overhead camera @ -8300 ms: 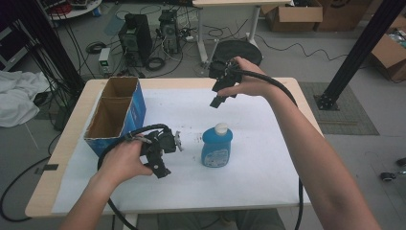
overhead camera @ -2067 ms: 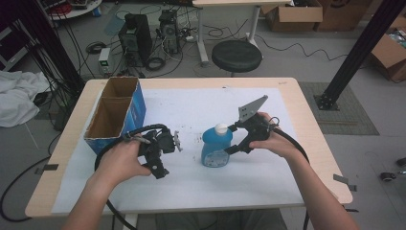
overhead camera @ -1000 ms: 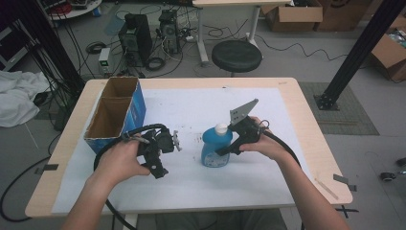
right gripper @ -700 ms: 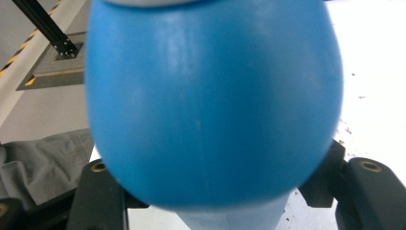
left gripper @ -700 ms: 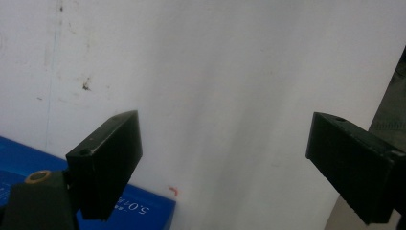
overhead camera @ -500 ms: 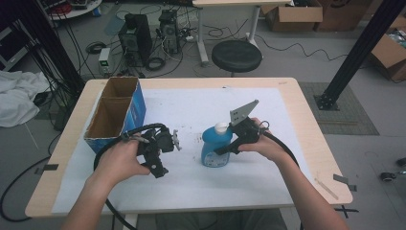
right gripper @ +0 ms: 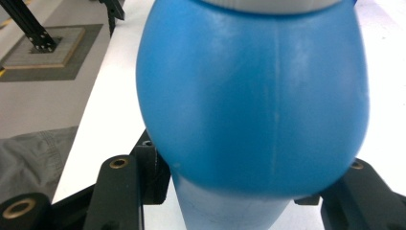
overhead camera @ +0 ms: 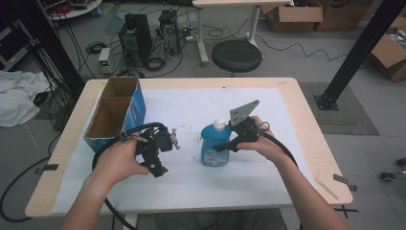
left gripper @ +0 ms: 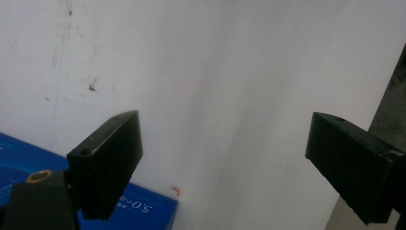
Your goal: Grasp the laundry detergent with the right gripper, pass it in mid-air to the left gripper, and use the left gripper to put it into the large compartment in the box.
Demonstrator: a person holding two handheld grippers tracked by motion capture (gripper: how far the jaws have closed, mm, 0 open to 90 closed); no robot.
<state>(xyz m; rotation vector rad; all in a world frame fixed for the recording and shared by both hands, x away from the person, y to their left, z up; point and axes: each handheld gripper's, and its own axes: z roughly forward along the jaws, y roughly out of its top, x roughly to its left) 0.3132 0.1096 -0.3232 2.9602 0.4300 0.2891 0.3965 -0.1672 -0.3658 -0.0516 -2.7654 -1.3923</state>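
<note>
A blue bottle [overhead camera: 213, 148] with a white cap stands upright in the middle of the white sheet. My right gripper [overhead camera: 224, 143] reaches in from its right side, and its jaws have just been closing with the bottle between them. In the right gripper view the bottle's blue body [right gripper: 253, 96] bulges over both black jaws, and my right gripper [right gripper: 244, 201] is shut on it. My left gripper [overhead camera: 165, 154] rests low over the sheet left of the bottle. My left gripper [left gripper: 230, 163] is open, with only white sheet between the jaws.
A blue-sided cardboard box [overhead camera: 115, 115] with two open compartments stands at the table's left; its corner [left gripper: 143, 211] is close to the left jaw. The wooden table edge [overhead camera: 316, 143] runs along the right. Black cables trail from both grippers.
The right gripper came from the far side of the table to the bottle, and its jaws closed round the bottle. The left hand and the bottle stayed put.
</note>
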